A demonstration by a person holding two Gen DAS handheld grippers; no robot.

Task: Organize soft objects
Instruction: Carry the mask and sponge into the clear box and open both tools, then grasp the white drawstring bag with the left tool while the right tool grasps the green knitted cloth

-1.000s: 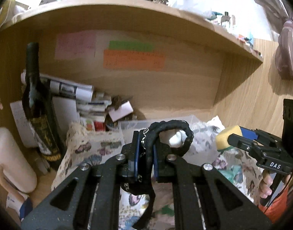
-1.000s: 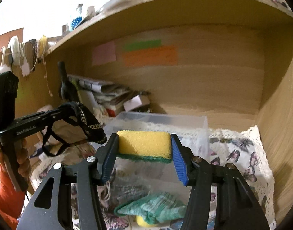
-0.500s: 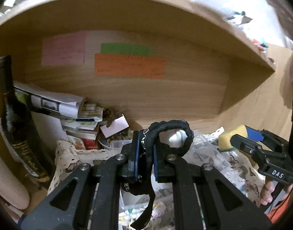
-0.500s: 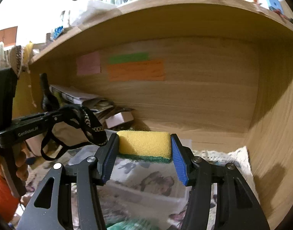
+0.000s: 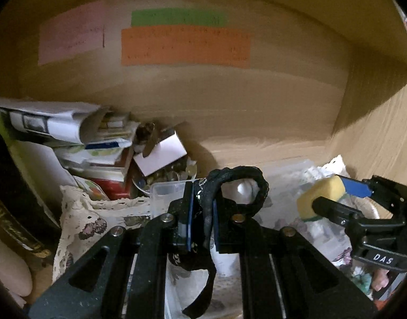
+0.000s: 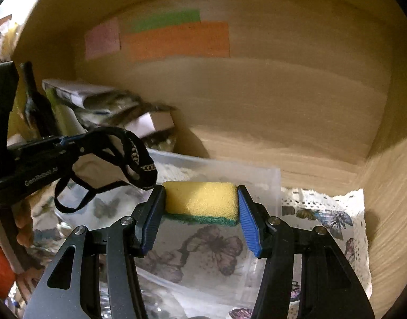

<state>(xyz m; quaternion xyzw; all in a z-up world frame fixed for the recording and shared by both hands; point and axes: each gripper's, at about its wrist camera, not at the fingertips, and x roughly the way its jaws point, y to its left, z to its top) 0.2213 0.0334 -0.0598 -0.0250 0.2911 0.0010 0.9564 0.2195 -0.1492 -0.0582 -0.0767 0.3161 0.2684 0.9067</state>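
A: Where is the sponge (image 6: 202,199) sitting?

B: Squarely between the two blue pads (image 6: 248,224) of the right gripper (image 6: 200,219), which are pressed against its short ends. Yellow side up, green scrubbing layer underneath. It is held in the air above a clear plastic box (image 6: 272,178).

A: And the left gripper (image 5: 202,222)?

B: Its fingers are nearly together, pinching a black strap (image 5: 240,183). Part of the strap arches up and to the right of the fingertips in a loop; a loose tail hangs down between the finger arms.

A: What does the right camera add?

B: It shows the strap from the side: a small chain runs along the black band, and thin loops dangle below the left gripper. It also shows the butterfly-print cloth (image 6: 325,215) with a lace edge lying under the box, reaching the right wall of the wooden shelf (image 6: 283,101).

A: And the left camera alone?

B: A pile of papers and booklets (image 5: 59,125) at the back left, a dark bottle (image 5: 14,212) at the far left edge, and a bowl of small bits behind the box. Both views show the pink, green and orange notes (image 5: 185,47) on the back wall.
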